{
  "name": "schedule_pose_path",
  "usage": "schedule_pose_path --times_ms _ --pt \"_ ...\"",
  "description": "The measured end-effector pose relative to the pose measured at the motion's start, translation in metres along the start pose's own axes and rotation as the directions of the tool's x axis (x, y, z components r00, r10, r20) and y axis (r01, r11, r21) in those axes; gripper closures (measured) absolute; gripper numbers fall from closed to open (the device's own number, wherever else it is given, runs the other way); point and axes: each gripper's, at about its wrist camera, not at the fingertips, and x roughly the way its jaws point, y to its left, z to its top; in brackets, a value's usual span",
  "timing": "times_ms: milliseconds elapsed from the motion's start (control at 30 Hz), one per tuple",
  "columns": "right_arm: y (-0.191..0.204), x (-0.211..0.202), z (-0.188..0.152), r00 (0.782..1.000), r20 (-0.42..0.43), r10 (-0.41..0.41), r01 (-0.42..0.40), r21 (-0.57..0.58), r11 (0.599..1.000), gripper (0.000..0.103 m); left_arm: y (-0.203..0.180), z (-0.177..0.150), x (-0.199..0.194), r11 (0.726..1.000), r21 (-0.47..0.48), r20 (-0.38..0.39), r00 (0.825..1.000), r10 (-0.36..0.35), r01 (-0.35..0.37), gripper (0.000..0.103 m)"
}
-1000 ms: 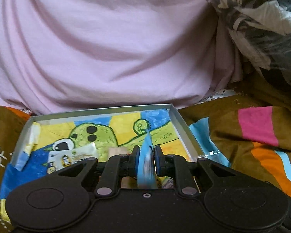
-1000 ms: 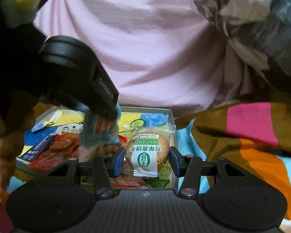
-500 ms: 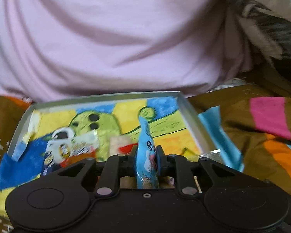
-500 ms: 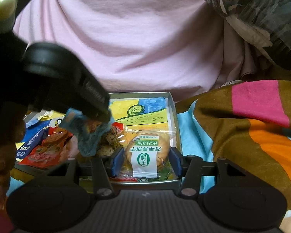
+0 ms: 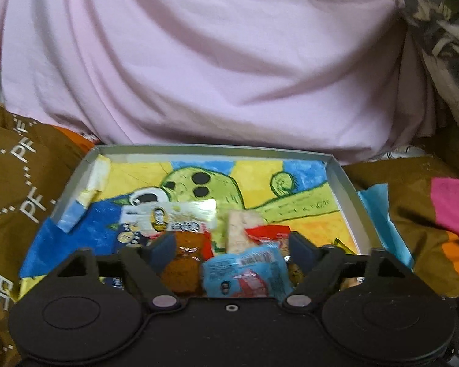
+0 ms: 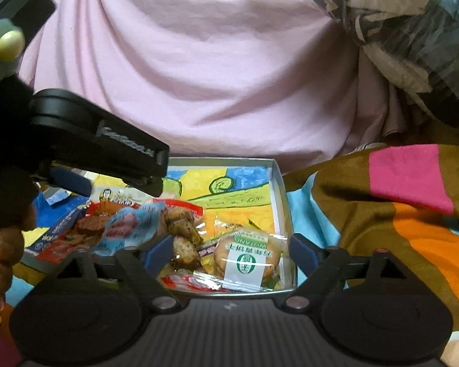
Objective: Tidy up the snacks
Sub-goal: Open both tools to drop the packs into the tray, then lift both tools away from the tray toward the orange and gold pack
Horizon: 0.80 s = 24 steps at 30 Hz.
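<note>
A shallow grey tray (image 5: 217, 148) with a green cartoon drawing on its floor holds several snack packets. My left gripper (image 5: 232, 253) hangs over its near side, jaws opening wide. The light blue packet (image 5: 248, 275) lies loose between them on the pile, and no pad touches it. It shows blurred in the right wrist view (image 6: 128, 226). My right gripper (image 6: 229, 250) sits at the tray's (image 6: 280, 183) near right corner, jaws opening too. The round biscuit packet with a green label (image 6: 248, 257) rests in the tray between them, apart from both pads.
A white packet (image 5: 168, 217), red packets (image 6: 76, 232) and brown cake pieces (image 6: 183, 232) fill the tray's near half. Pink bedding (image 5: 229, 61) rises behind it. A striped brown blanket (image 6: 413, 198) lies to the right, with a plastic bag (image 6: 413, 30) above. A hand (image 6: 3, 244) is at the left.
The left gripper tipped down over the tray, opened and let the blue packet drop onto the pile. The right gripper opened off the biscuit packet, which now lies in the tray.
</note>
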Motion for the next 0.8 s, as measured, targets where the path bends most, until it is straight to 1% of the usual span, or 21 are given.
schedule_pose_path --times_ms 100,133,200,300,400,567,700,800 --pt "0.001 -0.007 0.005 1.000 0.018 -0.011 0.011 0.004 1.000 0.007 0.006 0.001 -0.012 1.000 0.000 0.028 1.000 0.014 -0.014 0.003" --pt "0.002 -0.011 0.008 0.999 0.028 -0.019 0.019 0.003 1.000 0.006 0.008 0.001 -0.016 1.000 -0.001 0.038 0.999 0.018 -0.018 0.002" --pt "0.004 -0.017 0.012 0.998 0.047 -0.030 0.030 0.001 1.000 0.003 0.013 0.001 -0.025 1.000 -0.007 0.055 0.998 0.023 -0.023 0.002" --pt "0.008 -0.031 0.019 0.996 0.076 -0.038 0.039 -0.004 0.999 0.000 0.023 0.001 -0.039 0.999 -0.026 0.079 0.997 0.021 -0.019 0.001" --pt "0.012 -0.045 0.023 0.994 0.097 -0.043 0.044 -0.011 0.999 0.000 0.035 -0.001 -0.055 0.999 -0.048 0.100 0.995 0.020 -0.015 0.001" --pt "0.019 -0.068 0.030 0.991 0.123 -0.045 0.046 -0.006 0.999 0.000 0.055 -0.005 -0.080 0.996 -0.079 0.114 0.993 0.042 -0.033 0.001" --pt "0.028 -0.086 0.032 0.991 0.133 -0.026 0.027 -0.011 1.000 0.000 0.072 -0.010 -0.101 0.995 -0.081 0.117 0.991 0.066 -0.057 0.001" --pt "0.038 -0.098 0.033 0.989 0.145 0.003 0.000 -0.015 1.000 0.000 0.087 -0.015 -0.117 0.994 -0.079 0.118 0.990 0.079 -0.070 0.001"
